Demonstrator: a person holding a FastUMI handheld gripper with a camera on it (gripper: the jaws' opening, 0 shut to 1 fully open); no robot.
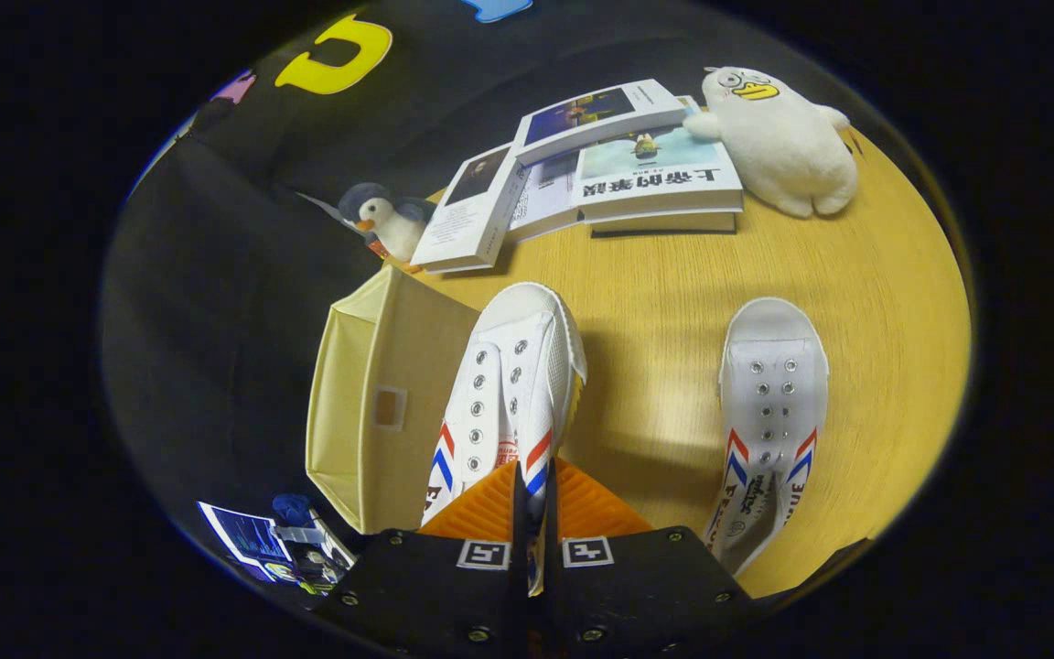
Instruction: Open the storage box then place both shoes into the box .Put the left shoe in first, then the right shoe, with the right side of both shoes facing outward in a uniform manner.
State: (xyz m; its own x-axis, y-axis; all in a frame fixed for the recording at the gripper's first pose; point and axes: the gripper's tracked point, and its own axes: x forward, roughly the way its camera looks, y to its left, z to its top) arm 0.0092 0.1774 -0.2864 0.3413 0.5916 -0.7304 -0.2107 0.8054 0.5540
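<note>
My gripper (534,499) is shut on the side wall of a white canvas shoe (510,384) with red and blue stripes; both fingers pinch its right edge near the opening. The held shoe hangs toe-forward, lifted over the table, its left side beside the cream storage box (371,403). That box stands at the table's left edge, and I see its outer wall with a small label window. A second matching white shoe (772,403) lies flat on the wooden table (655,302) to the right of my fingers, toe pointing away.
Beyond the shoes lie three overlapping books (600,165). A white plush duck (779,137) sits at the far right behind them, and a small penguin toy (385,220) stands behind the box. Some small items (280,540) lie low to the left, off the table.
</note>
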